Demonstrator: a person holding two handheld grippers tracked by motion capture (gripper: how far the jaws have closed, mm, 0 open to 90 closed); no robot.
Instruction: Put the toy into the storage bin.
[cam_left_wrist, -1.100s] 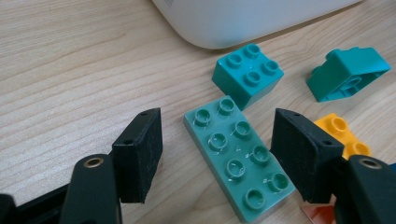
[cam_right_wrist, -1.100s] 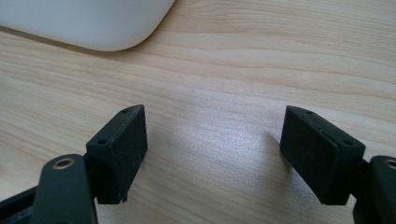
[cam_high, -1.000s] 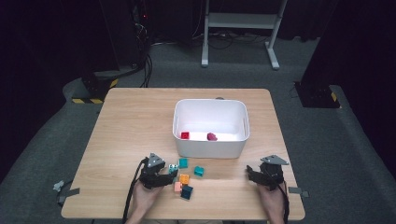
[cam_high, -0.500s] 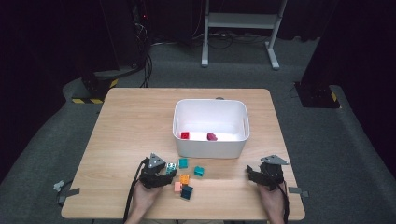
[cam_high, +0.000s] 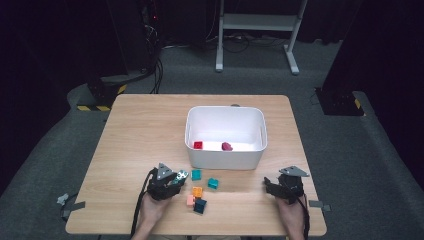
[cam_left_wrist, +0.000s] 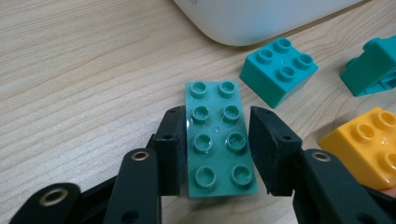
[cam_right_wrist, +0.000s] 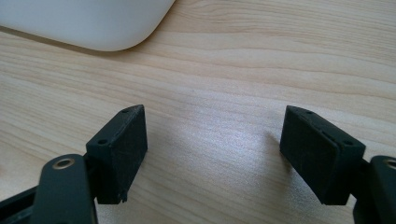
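Near the front edge of the pale wood-grain table (cam_high: 130, 130), the left gripper (cam_left_wrist: 215, 140) has its two matte black jaws on either side of a green two-by-four brick (cam_left_wrist: 218, 140), a glossy plastic slab with eight round studs lying flat on the wood. The jaws have just been closing: the left pad lies against the brick's long side, while the right pad stands just beside the other long side, and whether it presses cannot be told. Just beyond the brick sits a teal square brick (cam_left_wrist: 278, 70) with four studs, and to the right a yellow-orange studded brick (cam_left_wrist: 369, 144). Behind them curves the smooth wall of a white plastic bin (cam_high: 225, 160), with two small red pieces inside. Well apart on the right, the right gripper (cam_right_wrist: 215, 144) holds its jaws wide over bare wood.
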